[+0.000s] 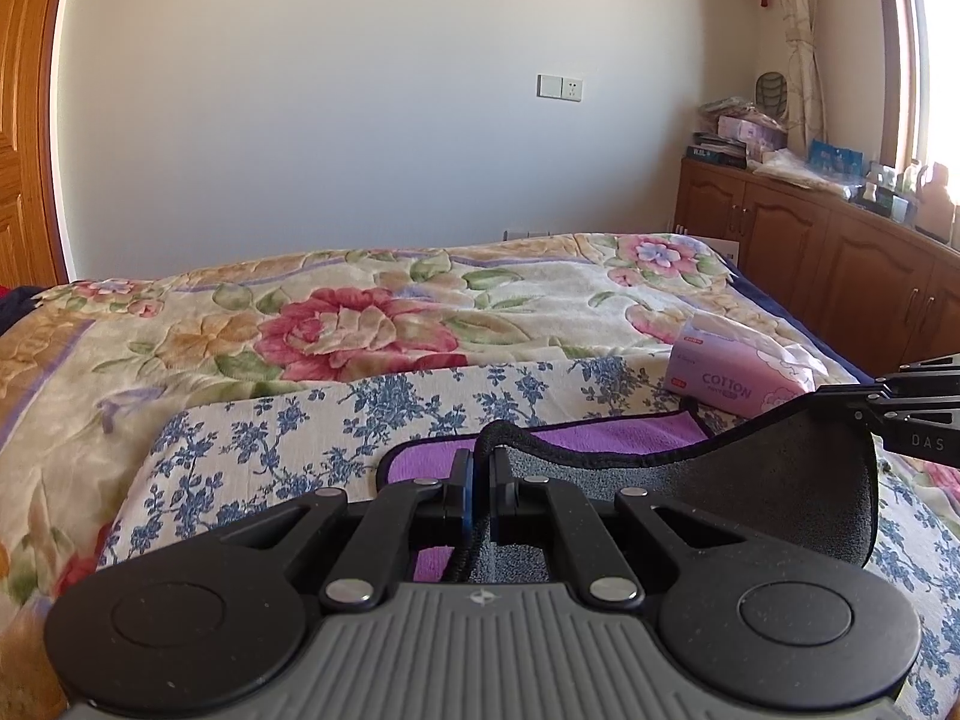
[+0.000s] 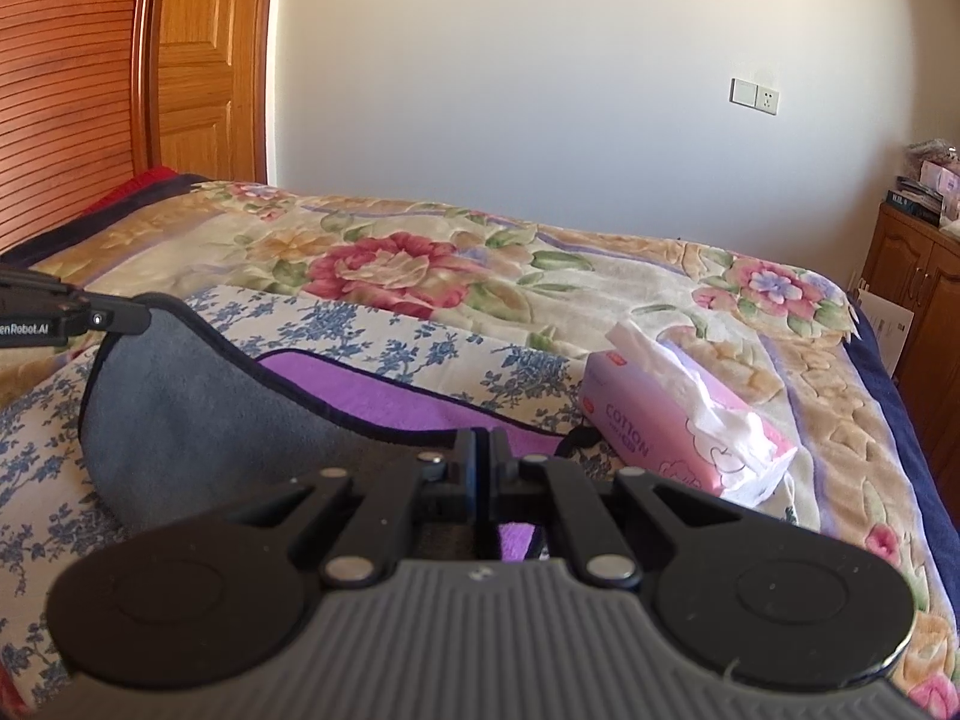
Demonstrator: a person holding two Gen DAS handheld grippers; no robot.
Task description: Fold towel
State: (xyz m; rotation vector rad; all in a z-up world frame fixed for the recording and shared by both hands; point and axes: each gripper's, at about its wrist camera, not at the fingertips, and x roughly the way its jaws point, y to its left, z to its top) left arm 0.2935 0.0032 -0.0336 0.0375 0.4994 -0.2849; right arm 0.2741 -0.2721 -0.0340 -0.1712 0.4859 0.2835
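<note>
The towel (image 1: 768,480) is grey on one side and purple on the other, with a dark hem. It lies on a blue-flowered cloth (image 1: 288,426) on the bed. My left gripper (image 1: 478,474) is shut on one near corner and holds it raised. My right gripper (image 2: 480,462) is shut on the other near corner. The raised grey half (image 2: 192,414) sags between the two grippers above the flat purple half (image 2: 372,390). The right gripper (image 1: 864,402) shows at the right edge of the left wrist view, the left gripper (image 2: 129,319) at the left edge of the right wrist view.
A pink tissue pack (image 2: 678,438) lies on the bed just right of the towel; it also shows in the left wrist view (image 1: 738,375). A floral blanket (image 1: 384,324) covers the bed. Wooden cabinets (image 1: 810,246) stand right, a wooden door (image 2: 198,60) left.
</note>
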